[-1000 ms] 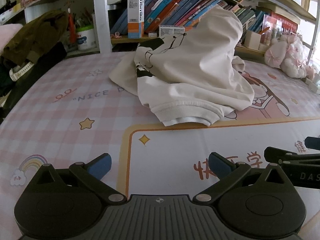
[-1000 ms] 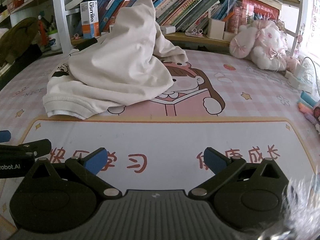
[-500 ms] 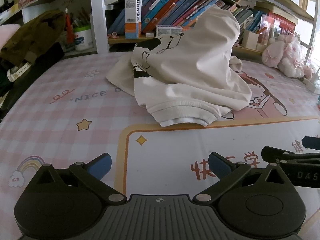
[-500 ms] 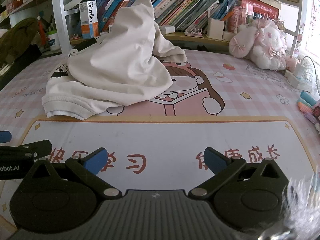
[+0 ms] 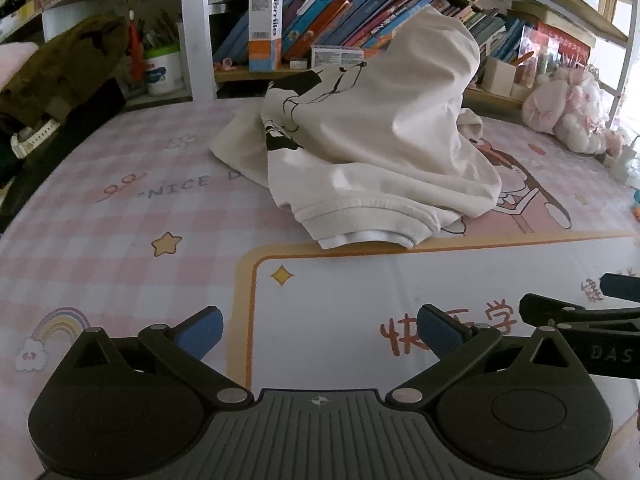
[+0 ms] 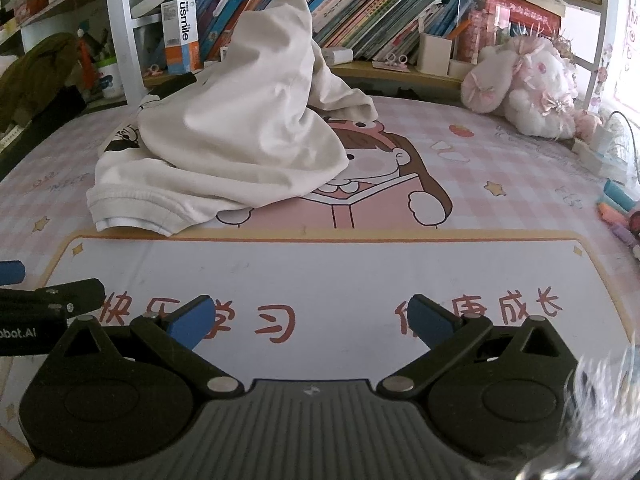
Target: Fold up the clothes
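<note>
Cream garment (image 5: 372, 140) heaped, unfolded, on worktop (image 5: 120, 216) before bookshelf (image 5: 340, 4). Left gripper (image 5: 320, 330) and right gripper (image 6: 310, 320) held short of garment, fingers spread, empty. Ribbed hem (image 5: 360, 216) best gripped, cloth spread flat.

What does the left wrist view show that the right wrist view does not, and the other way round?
Only the left wrist view shows the left tongs whole, wide open, and the rainbow print on the mat. Only the right wrist view shows the right tongs whole, also wide open, and the coloured markers at the mat's right edge. Both share the crumpled cream shirt heaped on the pink checked mat, the bookshelf behind it, and the pink plush toy.
</note>
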Tool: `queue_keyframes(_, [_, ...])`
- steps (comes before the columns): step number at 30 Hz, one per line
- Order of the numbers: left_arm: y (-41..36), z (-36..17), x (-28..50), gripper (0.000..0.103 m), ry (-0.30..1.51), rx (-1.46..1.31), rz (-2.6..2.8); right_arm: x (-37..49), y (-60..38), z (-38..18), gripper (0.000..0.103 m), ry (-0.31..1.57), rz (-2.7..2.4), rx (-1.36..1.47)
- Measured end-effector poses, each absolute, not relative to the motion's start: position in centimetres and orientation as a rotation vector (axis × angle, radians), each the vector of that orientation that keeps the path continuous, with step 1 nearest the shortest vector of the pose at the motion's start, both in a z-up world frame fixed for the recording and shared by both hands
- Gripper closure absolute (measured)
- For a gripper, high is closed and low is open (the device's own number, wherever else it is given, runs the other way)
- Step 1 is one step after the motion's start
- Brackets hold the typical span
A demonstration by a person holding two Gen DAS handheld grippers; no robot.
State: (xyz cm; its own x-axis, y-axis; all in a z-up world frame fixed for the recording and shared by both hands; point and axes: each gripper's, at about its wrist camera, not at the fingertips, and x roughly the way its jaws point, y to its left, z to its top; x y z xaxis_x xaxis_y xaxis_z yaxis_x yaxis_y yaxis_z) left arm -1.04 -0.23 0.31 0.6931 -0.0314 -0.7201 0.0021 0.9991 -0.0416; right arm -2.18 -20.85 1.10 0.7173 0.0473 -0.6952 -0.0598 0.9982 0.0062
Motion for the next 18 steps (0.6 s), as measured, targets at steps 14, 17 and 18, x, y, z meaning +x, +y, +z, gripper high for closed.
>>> queue_keyframes(14, [-0.59, 0.54, -0.98, 0.000, 0.796, -0.007, -0.008, -1.77, -20.72, 1.05, 0.000, 0.797, 0.097, -0.030])
queue_keyframes(17, [-0.92, 0.74, -0.98, 0.000, 0.784, 0.023, 0.002, -1.69, -20.88, 1.02, 0.000, 0.804, 0.096, -0.023])
queue_keyframes(18, [-1.05, 0.82, -1.03, 0.000, 0.780, 0.032, -0.001, -1.71, -20.95, 1.03, 0.000, 0.806, 0.098, -0.019])
